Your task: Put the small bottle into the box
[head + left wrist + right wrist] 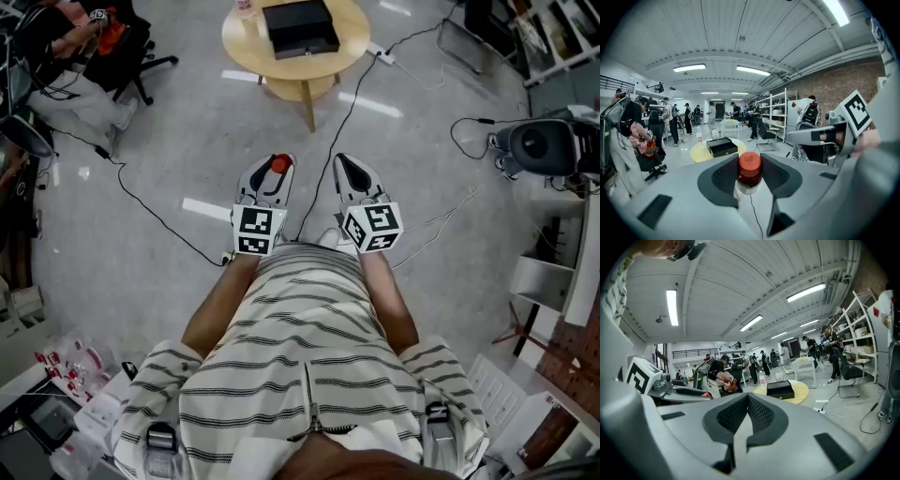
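**Head view with both gripper views.** We see a person in a striped shirt holding the two grippers side by side in front of the body, above a grey floor.

The left gripper has its fingers spread around the small bottle and pinching it. The bottle stands upright between the dark pads, with its red cap at the top and its clear body below.

The right gripper has its fingers pressed together, with nothing between them.

Ahead of both grippers and well apart from them, we note a round yellow tabletop. It carries the black box. A second, labelled bottle stands on the tabletop just beside the box.

A black cable trails across the floor.
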`<state>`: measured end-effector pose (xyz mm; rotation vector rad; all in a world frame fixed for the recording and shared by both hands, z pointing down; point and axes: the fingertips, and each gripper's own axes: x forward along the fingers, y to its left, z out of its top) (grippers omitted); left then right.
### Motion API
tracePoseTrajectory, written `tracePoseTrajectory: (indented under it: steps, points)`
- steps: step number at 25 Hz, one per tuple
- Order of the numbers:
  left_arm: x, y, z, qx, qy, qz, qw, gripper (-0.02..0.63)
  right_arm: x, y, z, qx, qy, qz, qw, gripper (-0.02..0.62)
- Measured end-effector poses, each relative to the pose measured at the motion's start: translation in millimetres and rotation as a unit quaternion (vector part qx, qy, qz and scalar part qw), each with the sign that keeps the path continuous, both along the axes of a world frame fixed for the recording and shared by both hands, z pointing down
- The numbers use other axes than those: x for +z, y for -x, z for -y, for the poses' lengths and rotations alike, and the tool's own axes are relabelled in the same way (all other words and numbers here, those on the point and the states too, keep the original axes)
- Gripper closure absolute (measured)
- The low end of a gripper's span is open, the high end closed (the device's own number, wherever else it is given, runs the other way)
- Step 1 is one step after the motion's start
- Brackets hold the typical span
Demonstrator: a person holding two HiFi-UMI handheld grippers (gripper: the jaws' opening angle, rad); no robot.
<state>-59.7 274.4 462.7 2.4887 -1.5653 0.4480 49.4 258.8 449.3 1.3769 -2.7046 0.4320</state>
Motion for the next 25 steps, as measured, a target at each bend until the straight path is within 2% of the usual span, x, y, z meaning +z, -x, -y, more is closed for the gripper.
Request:
tracePoseTrajectory:
  steps: [6, 19, 25]
  points:
    - [3.2, -16.8, 0.3, -0.013, -0.004, -0.004, 0.9999, 0.451, -0.5, -13.7, 3.3, -0.015, -0.006, -0.002, 1.0, 0.577]
    - [2.1, -77.8, 7.7, -0.051, -0.007, -0.011, 0.9986, 0.451, 6.4, -69.2, 9.6, -0.048, -0.01, -0.001, 0.999, 0.577]
    - [13.0, -83.6, 10.3, -0.052, 0.008, -0.008, 0.9986, 0.451, 12.3, -72.1, 17.3, -0.055, -0.006, -0.001, 0.998, 0.577]
